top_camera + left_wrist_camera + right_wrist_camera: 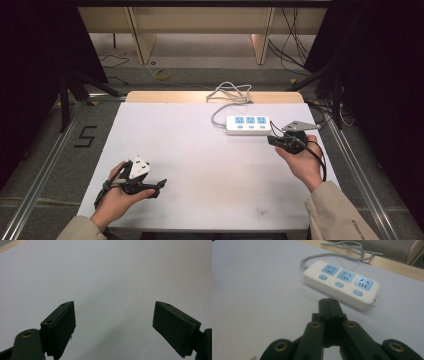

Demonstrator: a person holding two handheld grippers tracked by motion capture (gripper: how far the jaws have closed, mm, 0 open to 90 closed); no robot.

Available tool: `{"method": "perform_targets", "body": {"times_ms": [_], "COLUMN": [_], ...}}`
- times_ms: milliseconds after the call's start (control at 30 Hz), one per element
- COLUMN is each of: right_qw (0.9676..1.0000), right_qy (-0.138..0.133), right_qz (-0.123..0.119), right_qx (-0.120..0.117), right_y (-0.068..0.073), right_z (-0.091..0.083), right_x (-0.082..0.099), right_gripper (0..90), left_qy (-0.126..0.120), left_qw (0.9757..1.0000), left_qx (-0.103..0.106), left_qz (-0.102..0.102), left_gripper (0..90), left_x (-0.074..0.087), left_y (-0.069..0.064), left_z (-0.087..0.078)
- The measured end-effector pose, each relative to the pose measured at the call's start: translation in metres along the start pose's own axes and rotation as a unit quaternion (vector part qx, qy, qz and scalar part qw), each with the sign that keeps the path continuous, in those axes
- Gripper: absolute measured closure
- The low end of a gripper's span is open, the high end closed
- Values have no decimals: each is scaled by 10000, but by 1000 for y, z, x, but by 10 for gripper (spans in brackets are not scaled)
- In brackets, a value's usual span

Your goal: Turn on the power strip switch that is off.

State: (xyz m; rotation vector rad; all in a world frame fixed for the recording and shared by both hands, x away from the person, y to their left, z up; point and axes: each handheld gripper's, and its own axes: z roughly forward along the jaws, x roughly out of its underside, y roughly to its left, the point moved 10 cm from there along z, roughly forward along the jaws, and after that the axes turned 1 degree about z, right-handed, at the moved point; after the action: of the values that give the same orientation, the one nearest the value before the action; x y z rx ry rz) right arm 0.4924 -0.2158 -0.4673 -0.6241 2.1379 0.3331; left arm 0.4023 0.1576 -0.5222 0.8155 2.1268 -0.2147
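- The power strip [248,124] lay in the upper right of the high view, its grey cord [227,95] looping toward the table's [200,165] far edge.
- The right gripper [272,140] sat just beside the strip's right end, jaws pressed fully together with nothing between them.
- To do this well, closed tips should probably meet one blue switch [357,292] squarely, pressing straight down so the strip would not skid.
- The left gripper [159,187] rested at lower left, jaws wide apart and empty, hand low on the table.
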Motion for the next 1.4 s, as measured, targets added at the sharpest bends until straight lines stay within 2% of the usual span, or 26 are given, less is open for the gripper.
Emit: {"method": "perform_targets", "body": {"times_ms": [633, 1400], "right_qw": [9998, 9991], "right_qy": [213, 425], "right_qz": [9, 51], "right_qx": [39, 36], "right_y": [-6, -9], "right_z": [33, 61], "right_x": [-18, -28], "right_gripper": [900, 900], "left_qy": [-42, -10], "left_qw": [10000, 10000], "left_qx": [32, 59], "left_qz": [-20, 25], "left_gripper": [183, 186], "left_x": [-1, -1], "left_y": [-2, -4], "left_z": [1, 1]}}
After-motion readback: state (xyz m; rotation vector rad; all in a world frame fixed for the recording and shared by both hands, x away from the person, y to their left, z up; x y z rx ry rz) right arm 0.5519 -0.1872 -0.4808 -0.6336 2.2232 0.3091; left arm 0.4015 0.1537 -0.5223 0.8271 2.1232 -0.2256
